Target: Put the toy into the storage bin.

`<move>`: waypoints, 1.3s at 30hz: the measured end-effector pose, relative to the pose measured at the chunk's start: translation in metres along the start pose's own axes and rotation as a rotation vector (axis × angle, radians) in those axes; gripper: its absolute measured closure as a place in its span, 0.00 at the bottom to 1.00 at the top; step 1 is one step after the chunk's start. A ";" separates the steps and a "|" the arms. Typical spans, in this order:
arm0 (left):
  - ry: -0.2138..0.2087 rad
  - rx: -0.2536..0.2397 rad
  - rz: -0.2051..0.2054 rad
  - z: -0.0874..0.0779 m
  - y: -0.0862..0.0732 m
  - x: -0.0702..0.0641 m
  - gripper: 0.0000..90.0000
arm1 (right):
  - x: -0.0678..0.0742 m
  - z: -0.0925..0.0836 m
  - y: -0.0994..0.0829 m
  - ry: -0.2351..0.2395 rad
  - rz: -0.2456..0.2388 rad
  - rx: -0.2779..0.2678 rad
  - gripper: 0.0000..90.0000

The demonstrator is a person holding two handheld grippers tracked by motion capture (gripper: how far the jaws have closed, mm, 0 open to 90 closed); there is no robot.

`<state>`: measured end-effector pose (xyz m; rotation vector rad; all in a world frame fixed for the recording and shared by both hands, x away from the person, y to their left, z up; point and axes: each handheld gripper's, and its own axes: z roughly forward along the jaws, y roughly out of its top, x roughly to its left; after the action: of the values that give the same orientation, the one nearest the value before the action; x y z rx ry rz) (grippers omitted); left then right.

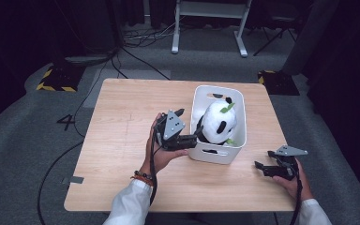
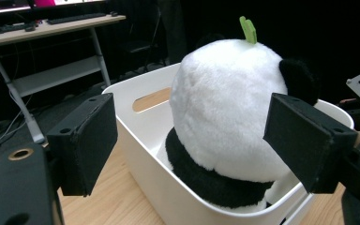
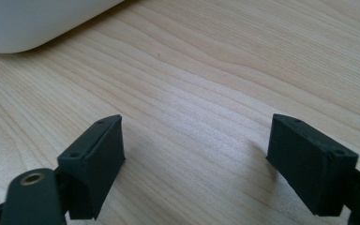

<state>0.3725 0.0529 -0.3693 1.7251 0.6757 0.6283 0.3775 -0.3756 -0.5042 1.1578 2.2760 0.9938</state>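
- The left gripper (image 1: 191, 125) hangs at the near left corner of the white plastic bin (image 1: 240, 123), its jaws spread wide and nothing pressed between them.
- In the left gripper view, 1 pad (image 2: 85, 140) stands outside the bin's wall and the other (image 2: 304, 140) hangs over the bin beside the toy, so the jaws straddle the rim, apart from both.
- The panda plush (image 2: 225, 108) sits straight ahead of this gripper, inside the bin, its white back turned toward the jaws, a black ear (image 2: 299, 79) to 1 side and a green leaf (image 2: 248, 29) on top of its head.
- The plush sits upright and fills much of the bin, which probably leaves the rounded body as the easiest part to take hold of.
- Judged from this pose, the work in hand is either reaching for the plush or having let it go into the bin; the pictures cannot settle which.
- The right gripper (image 1: 264, 168) rests low over the wooden counter (image 1: 122, 140), well apart from the bin's right side, with its jaws also wide and bare wood between the pads (image 3: 93, 159).
- In the right gripper view a corner of the bin (image 3: 37, 23) lies ahead, so this gripper seems parked clear of the left hand's work.
- A wide opening suits the plush, since the soft body would need room before the pads close.
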 end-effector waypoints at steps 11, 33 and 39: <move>0.033 0.017 -0.001 -0.007 -0.005 0.009 0.19 | 0.000 0.000 0.000 0.001 0.000 0.001 0.21; 0.115 0.079 0.010 -0.021 -0.028 0.026 0.20 | 0.000 0.000 0.000 0.003 0.001 0.000 0.21; 0.126 0.097 0.009 -0.025 -0.033 0.030 0.20 | 0.000 0.000 0.000 0.003 0.001 0.001 0.21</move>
<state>0.3720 0.0979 -0.3929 1.7892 0.7982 0.7250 0.3778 -0.3758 -0.5042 1.1590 2.2785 0.9961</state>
